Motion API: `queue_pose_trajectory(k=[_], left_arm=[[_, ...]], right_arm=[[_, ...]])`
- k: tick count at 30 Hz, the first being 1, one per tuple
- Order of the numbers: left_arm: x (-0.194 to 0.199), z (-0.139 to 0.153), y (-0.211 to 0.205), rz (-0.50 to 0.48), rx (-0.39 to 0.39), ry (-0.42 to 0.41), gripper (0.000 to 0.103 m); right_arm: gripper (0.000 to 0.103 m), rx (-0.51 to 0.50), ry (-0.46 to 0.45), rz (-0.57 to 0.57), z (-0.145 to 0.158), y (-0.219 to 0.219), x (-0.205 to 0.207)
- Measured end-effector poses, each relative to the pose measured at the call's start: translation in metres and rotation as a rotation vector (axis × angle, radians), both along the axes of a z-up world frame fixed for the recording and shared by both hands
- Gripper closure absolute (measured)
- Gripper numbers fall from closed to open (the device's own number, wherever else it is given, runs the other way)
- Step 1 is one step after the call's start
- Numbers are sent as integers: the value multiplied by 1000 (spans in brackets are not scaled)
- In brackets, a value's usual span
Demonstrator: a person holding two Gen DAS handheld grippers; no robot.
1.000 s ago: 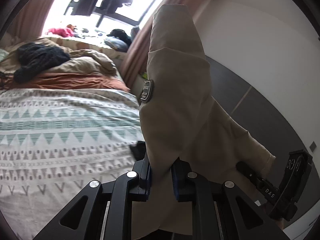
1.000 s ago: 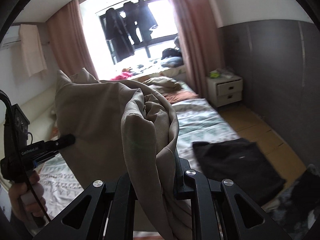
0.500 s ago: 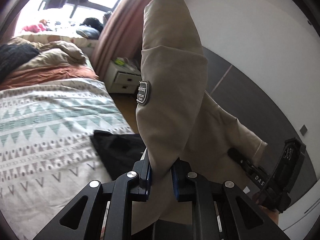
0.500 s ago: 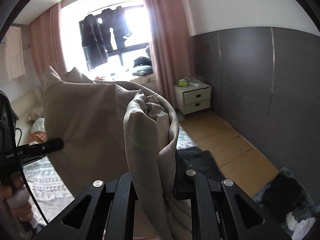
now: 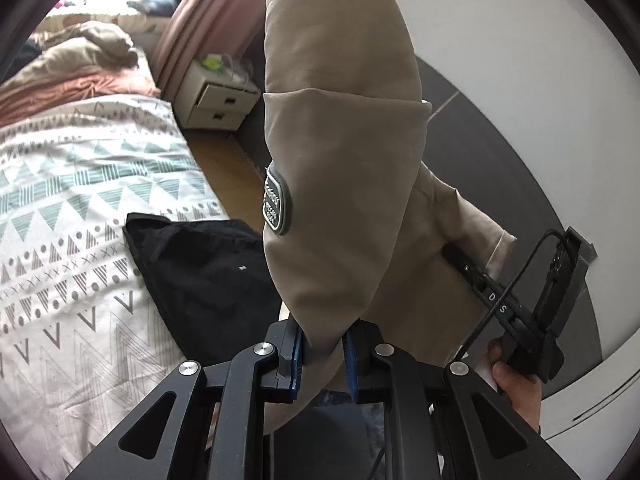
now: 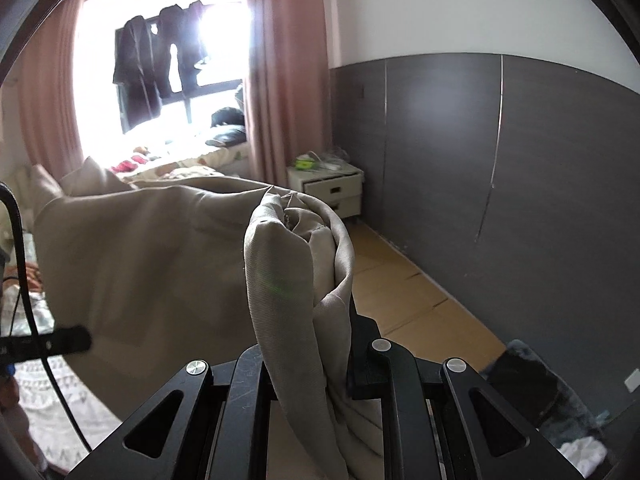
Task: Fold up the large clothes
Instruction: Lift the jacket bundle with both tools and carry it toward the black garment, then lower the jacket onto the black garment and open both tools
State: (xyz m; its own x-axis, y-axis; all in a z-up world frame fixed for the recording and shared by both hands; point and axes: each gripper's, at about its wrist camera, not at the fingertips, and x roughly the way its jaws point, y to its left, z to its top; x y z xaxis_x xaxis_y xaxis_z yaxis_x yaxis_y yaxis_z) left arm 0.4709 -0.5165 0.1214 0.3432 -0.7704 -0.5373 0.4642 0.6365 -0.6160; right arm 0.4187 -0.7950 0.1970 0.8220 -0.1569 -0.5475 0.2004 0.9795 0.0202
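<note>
Both tools (image 5: pixel 322 354) (image 6: pixel 308 364) clamp the beige garment (image 5: pixel 344 152), stretched between them.

A white nightstand (image 6: pixel 326 188) is set against the dark grey wall panelling (image 6: pixel 500 184), beside a pink curtain (image 6: pixel 286 72). Left of the nightstand, a bright window (image 6: pixel 160 80) is seen; before it, wooden floor (image 6: pixel 404 300) is laid.

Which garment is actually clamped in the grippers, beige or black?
The beige garment: both grippers pinch it in the air. The black garment lies loose at the bed's edge.
</note>
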Motion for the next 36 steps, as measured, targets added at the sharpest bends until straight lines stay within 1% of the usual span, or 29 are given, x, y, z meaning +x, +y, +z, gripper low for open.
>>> queue_pose_trajectory(k=[3,6,10,12,15,18,23,25,26,27,28,29,30,31,32,33,35,36], left_arm=[[27,-10,0,6,17,19,86],[52,-21,1,14,35,35,85],[86,-44,3,21,57,47,85],[105,-60,4,22,63,64,85],[132,-83,5,26,74,89,85],[159,-114,7,36,87,123,85],[188,-160,13,66,94,194,84],[196,-176,14,78,108,216,82],[201,-186,15,88,128,231,80],[204,-191,15,95,143,237,75],[205,-194,15,100,159,236,66],[207,-196,16,107,183,222,60],[208,-196,17,113,198,204,51],[208,-195,20,118,203,184,48],[206,-193,23,119,201,168,48],[204,-191,26,117,202,162,48],[200,-189,30,110,200,164,48],[197,-187,32,105,197,166,48]], right_arm=[[90,-18,39,-9,-13,1,37],[90,-39,69,-7,-26,2,64],[90,-53,118,-2,-47,4,107],[90,-63,150,-2,-61,2,132],[90,-72,190,-3,-83,2,155],[90,-84,233,2,-111,4,182],[90,-104,300,12,-156,10,217],[89,-108,317,10,-173,12,231],[89,-107,321,6,-179,12,236],[87,-102,330,-1,-188,13,240],[83,-105,342,-10,-195,14,246],[78,-108,348,-16,-200,13,252],[66,-118,355,-25,-204,13,255],[52,-146,360,-42,-206,14,254],[45,-181,354,-62,-205,14,250],[34,-193,345,-70,-203,13,249],[33,-183,313,-75,-191,6,232],[33,-172,300,-95,-182,0,219]])
